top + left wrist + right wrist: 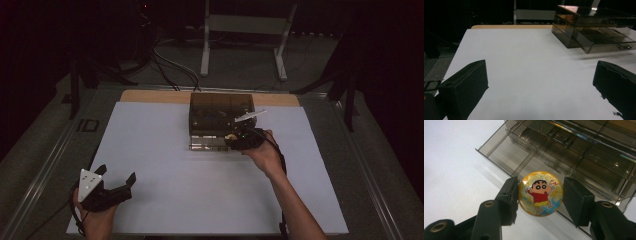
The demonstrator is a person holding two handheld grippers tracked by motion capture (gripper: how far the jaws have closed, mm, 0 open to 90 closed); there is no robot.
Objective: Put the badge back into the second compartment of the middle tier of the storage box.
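left tongs apart, holding nothing, low over near-left of white surface | right tongs clamped on round cartoon badge, held over the pulled-out bottom drawer | smoky plastic drawer box at far middle of surface

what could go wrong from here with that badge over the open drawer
The round badge is pinched only by its edges between the right gripper, so it may twist or slip out. The open drawer has divided compartments; a slightly off release could land it on a divider or on the white table. The gripper may also nudge the drawer unit.
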